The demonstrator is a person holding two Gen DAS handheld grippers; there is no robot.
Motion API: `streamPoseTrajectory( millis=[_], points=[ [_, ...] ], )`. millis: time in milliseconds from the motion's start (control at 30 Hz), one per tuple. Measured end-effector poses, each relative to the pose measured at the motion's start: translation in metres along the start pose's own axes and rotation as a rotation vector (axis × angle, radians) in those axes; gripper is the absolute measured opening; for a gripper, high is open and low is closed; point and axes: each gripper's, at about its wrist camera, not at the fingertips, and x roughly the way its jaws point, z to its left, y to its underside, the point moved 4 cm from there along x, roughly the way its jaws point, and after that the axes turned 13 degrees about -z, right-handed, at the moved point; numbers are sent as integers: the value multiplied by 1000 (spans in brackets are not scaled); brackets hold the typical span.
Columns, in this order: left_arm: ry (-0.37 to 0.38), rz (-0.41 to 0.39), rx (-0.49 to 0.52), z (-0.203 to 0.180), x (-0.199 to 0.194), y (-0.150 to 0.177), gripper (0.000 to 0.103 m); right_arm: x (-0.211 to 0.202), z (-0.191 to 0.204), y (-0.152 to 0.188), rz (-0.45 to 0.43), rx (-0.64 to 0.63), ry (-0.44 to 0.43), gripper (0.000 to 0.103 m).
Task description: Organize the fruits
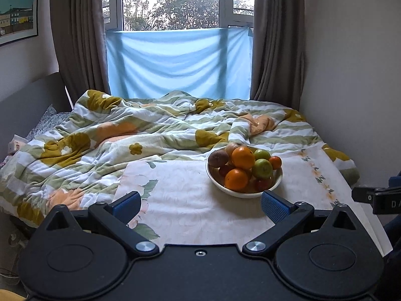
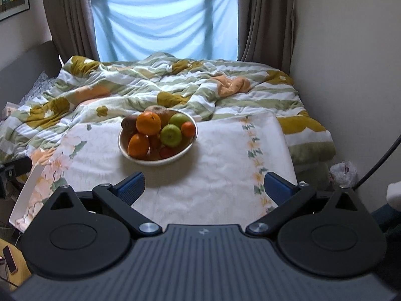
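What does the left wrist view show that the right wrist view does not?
Only the left wrist view shows the trees outside the window. Only the right wrist view shows a phone at lower left and a plastic bag by the wall. Both show the white bowl piled with fruit on the floral cloth, and an open, empty gripper: left gripper, right gripper.

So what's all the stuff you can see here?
bowl: 1, white, on the flowered cloth
oranges: 2 large plus 1 small, orange, in the bowl
apples: 2, green, in the bowl
brown fruits: 2, at the bowl's back
red fruits: 2 or more, low in the bowl, partly hidden
cloth: 1, white with flowers
quilt: 1, green, white and mustard, rumpled on the bed
curtains: 2, brown
sheet: 1, blue, over the window
left gripper: open, empty
right gripper: open, empty
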Motion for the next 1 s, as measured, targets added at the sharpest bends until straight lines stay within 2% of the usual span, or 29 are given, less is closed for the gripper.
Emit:
streamPoseTrajectory(
  millis=[1000],
  points=[
    [5,13,3,1,7,1,103,0,6,4,16,-14,14,103]
  ],
)
